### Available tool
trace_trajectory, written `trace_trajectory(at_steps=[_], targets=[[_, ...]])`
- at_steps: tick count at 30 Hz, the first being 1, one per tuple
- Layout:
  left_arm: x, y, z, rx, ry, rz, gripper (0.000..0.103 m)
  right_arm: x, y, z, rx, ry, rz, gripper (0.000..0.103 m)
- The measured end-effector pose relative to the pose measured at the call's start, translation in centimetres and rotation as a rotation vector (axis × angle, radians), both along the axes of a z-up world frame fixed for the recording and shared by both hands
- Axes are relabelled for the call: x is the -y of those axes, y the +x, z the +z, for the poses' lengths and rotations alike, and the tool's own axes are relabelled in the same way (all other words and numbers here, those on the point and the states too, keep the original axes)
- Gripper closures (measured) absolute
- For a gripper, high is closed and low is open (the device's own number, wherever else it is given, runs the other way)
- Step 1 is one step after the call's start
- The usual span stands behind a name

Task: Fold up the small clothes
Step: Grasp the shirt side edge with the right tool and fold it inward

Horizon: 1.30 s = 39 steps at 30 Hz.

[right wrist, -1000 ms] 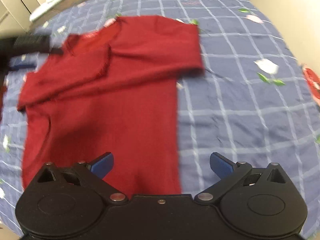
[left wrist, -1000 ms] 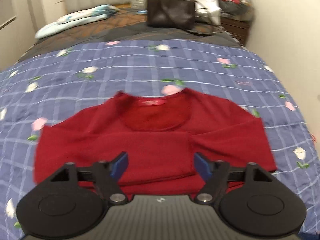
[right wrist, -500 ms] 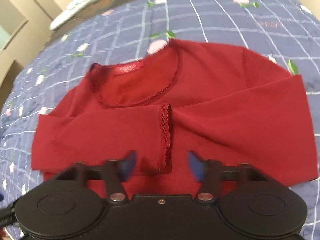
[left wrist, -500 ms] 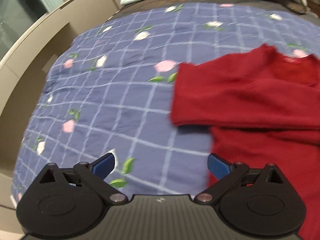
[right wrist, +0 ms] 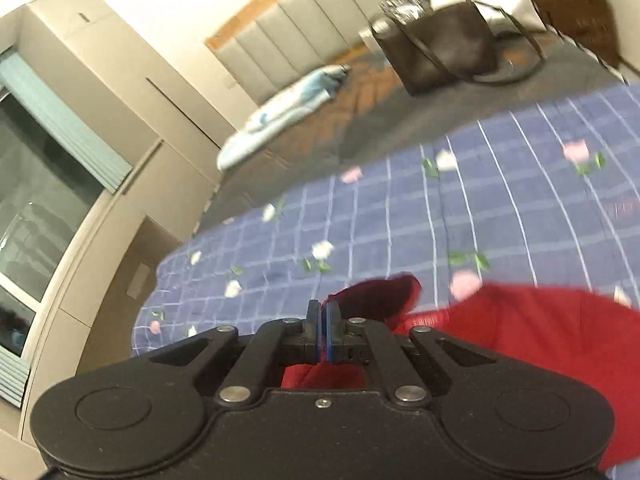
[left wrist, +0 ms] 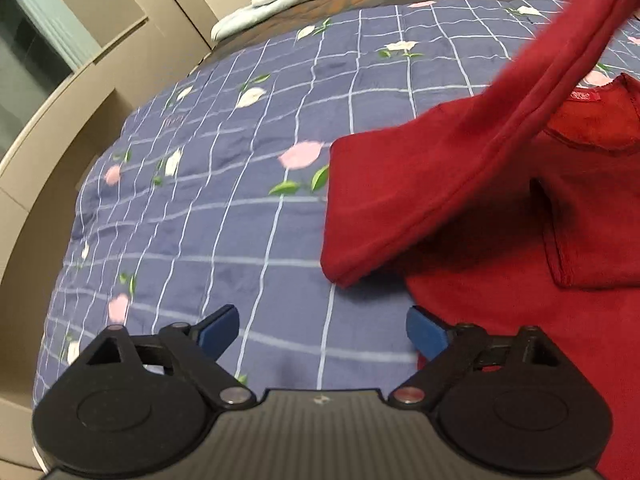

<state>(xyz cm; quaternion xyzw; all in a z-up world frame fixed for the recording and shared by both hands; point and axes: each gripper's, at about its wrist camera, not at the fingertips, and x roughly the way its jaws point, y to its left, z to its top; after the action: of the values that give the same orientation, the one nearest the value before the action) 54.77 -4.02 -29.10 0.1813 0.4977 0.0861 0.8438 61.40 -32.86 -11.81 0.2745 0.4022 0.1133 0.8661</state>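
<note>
Left gripper (left wrist: 322, 330): jaws spread wide, nothing between them. It sits low over the blue checked bedspread (left wrist: 248, 184), pointing along the bed toward the far headboard end; its right finger (left wrist: 426, 332) is just at the near-left edge of the red top (left wrist: 500, 300), contact cannot be told.

Right gripper (right wrist: 322, 334): blue pads pressed together, pinching a fold of the red top (right wrist: 520, 332). It is raised above the bed and tilted, aimed across the bedspread (right wrist: 400, 220) toward the far-left corner of the room. Red fabric bunches just past the fingertips and drapes down to the right below the gripper body.

Red top lies on the right part of the bedspread in the left wrist view, neckline and label at the far right, one cuff folded across the chest. The left sleeve (left wrist: 460, 152) is lifted off the bed: it runs as a taut doubled band from the near-left shoulder fold up toward the far right corner of the frame.

Background: a dark handbag (right wrist: 440, 56) and a light blue bundle of cloth (right wrist: 288, 112) at the far end of the bed, beige wardrobe (right wrist: 92, 60) on the left. Both views motion-blurred.
</note>
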Motion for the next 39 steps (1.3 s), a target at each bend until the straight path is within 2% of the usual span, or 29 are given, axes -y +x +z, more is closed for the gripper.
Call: trace_trajectory(at_steps=[5,7,9,10,12,15,20,23,27,30,35,37,38,39], targets=[[0.3,2.3,-0.9,0.013,0.025,0.016,0.021,0.7,-0.4,1.5,0.030,-0.021,0.017,0.102],[0.3,2.9,-0.9,0.016,0.015,0.005,0.031,0.7,-0.7,1.4,0.025,-0.043,0.021,0.102],[0.6,3.3,-0.9,0.021,0.000,-0.025,0.056,0.9,-0.9,1.0,0.012,-0.052,0.020,0.102],[0.7,3.2,-0.9,0.025,-0.004,-0.039,0.062,1.0,-1.2,0.5,0.006,-0.051,0.018,0.102],[0.8,3.1,-0.9,0.040,-0.013,-0.063,0.087,1.3,-1.7,-0.1,-0.009,-0.058,0.012,0.102],[0.9,2.5,-0.8,0.067,-0.006,-0.071,0.095,1.8,-2.6,-1.1,-0.035,-0.079,0.008,0.102],[-0.1,2.3,-0.4,0.099,-0.038,-0.007,0.097,2.7,-4.8,-4.1,-0.110,-0.136,0.001,0.102],[-0.9,2.6,-0.9,0.058,-0.068,0.051,0.097,2.7,-6.1,-7.7,-0.202,-0.199,0.005,0.102],[-1.7,3.1,-1.9,-0.006,-0.092,0.123,0.097,2.7,-7.9,-12.9,-0.351,-0.226,0.012,0.102],[-1.4,3.0,-2.1,-0.028,-0.079,0.120,0.097,2.2,-9.2,-15.4,-0.412,-0.252,0.027,0.102],[-1.2,2.6,-2.4,-0.078,-0.043,0.090,0.095,1.6,-10.6,-16.3,-0.425,-0.288,0.041,0.101],[-1.6,2.3,-2.5,-0.106,-0.040,0.100,0.090,1.4,-10.8,-16.3,-0.417,-0.300,0.045,0.096],[-1.8,2.1,-2.6,-0.122,-0.049,0.105,0.083,1.3,-10.9,-16.2,-0.412,-0.310,0.047,0.093],[-2.0,1.6,-2.4,-0.129,-0.050,0.111,0.067,1.3,-10.9,-16.2,-0.408,-0.324,0.051,0.087]])
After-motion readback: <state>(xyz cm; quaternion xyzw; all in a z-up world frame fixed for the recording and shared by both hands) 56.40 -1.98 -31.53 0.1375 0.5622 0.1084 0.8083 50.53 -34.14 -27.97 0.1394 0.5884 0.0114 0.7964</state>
